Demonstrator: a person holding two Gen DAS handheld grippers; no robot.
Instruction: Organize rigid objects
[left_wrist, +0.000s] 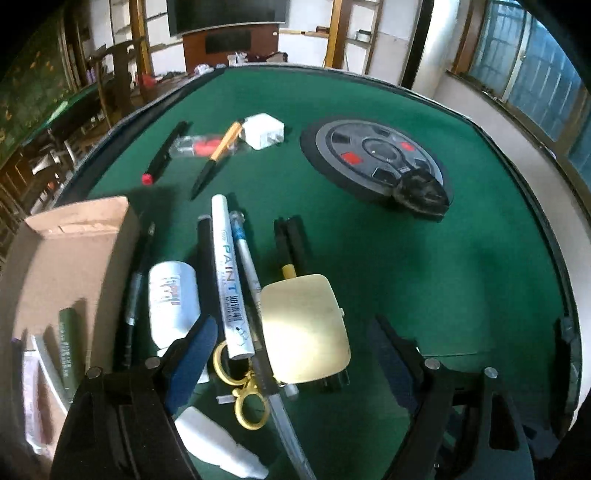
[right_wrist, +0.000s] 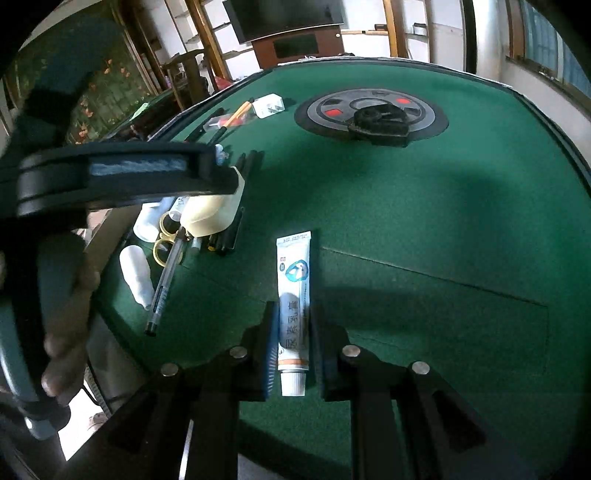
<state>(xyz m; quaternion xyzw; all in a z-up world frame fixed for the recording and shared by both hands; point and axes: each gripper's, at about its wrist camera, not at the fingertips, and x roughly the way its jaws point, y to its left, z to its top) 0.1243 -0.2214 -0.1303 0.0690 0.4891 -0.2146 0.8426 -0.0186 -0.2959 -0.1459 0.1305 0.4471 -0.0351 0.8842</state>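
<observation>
My left gripper (left_wrist: 291, 343) is open over a pile on the green table (left_wrist: 406, 266): a cream box (left_wrist: 304, 328), a white paint marker (left_wrist: 229, 273), a white bottle (left_wrist: 171, 295), gold scissors (left_wrist: 240, 387) and pens. Nothing is between its fingers' pads. My right gripper (right_wrist: 293, 350) is shut on a white ointment tube (right_wrist: 293, 291), which lies lengthwise between the fingers, cap toward the camera. The left gripper's body (right_wrist: 122, 173) shows in the right wrist view above the cream box (right_wrist: 210, 210).
A cardboard box (left_wrist: 62, 269) with items inside stands left of the pile. Farther back lie a red-capped pen (left_wrist: 164, 155), an orange pen (left_wrist: 218, 155) and a white charger (left_wrist: 262, 131). A round black console (left_wrist: 376, 162) sits in the table's middle.
</observation>
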